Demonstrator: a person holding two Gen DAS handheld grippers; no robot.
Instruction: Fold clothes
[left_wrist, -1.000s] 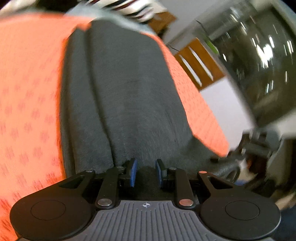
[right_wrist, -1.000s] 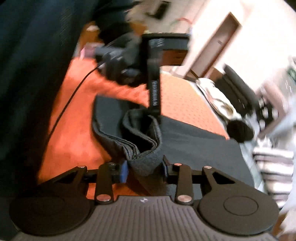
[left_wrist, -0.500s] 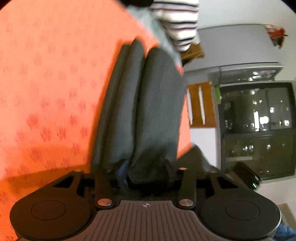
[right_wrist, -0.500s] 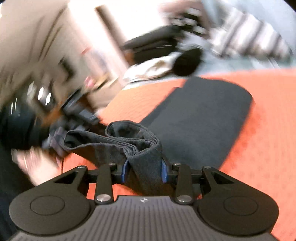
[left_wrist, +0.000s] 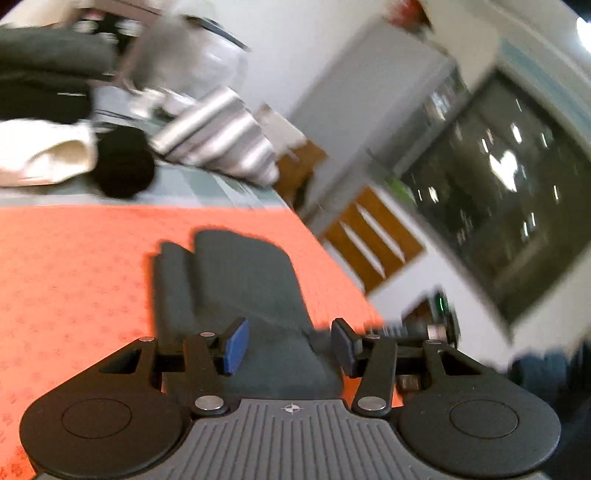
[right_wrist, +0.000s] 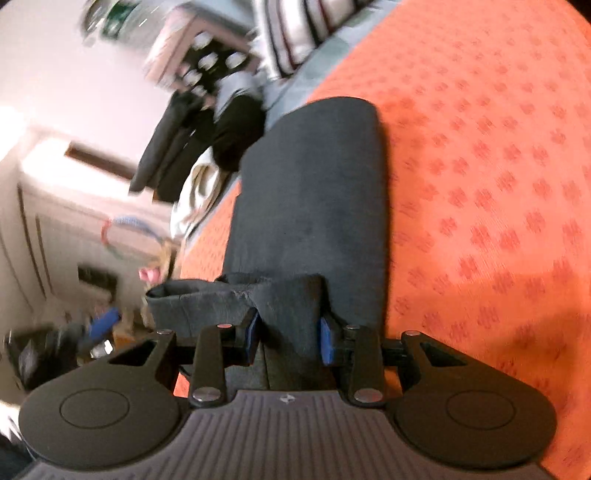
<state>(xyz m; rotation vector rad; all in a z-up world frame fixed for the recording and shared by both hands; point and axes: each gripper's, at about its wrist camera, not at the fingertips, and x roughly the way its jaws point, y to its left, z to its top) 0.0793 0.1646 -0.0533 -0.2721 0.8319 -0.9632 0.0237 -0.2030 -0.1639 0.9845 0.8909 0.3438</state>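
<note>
Charcoal-grey knit garment (right_wrist: 310, 206) lies long on the orange patterned desk cloth (right_wrist: 498, 184), right gripper (right_wrist: 288, 338) pinching its bunched near end, left gripper (left_wrist: 288, 347) with fingers spread above it, so carry that end over evenly, edges aligned.

Garment (right_wrist: 310, 192) on tablecloth (right_wrist: 498, 184)

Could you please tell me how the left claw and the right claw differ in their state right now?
The left claw is open, pads apart, gripping nothing; the right claw is shut on a bunched fold of the dark grey garment. The left claw hovers over flat cloth; the right claw's fold stands lifted. Both point along that garment on the orange cloth.
</note>
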